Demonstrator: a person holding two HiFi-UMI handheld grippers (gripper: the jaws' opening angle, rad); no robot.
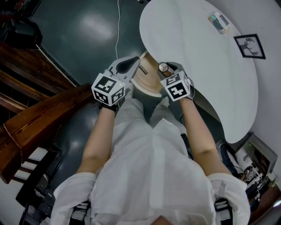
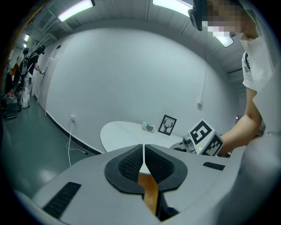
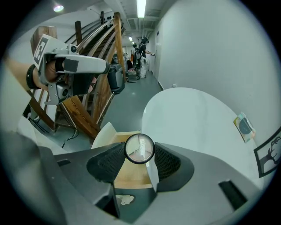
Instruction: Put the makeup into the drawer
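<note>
White curved wall (image 2: 131,74), dark shiny floor (image 1: 88,30), white oval table (image 1: 197,57) w/ framed deer picture (image 1: 250,46) standing on it, wooden staircase (image 1: 39,118) on left, strip lights (image 2: 77,9) overhead.

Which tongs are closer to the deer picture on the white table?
The right tongs. They hold round makeup over the open drawer, on the side nearer the deer picture. The left tongs, shut and empty, sit at the drawer's other side, farther away.

A workshop-like hall: ceiling strip lights (image 2: 77,9), glossy dark floor (image 1: 88,30), stacked wooden frames (image 3: 117,48), bare white wall (image 2: 131,79).
</note>
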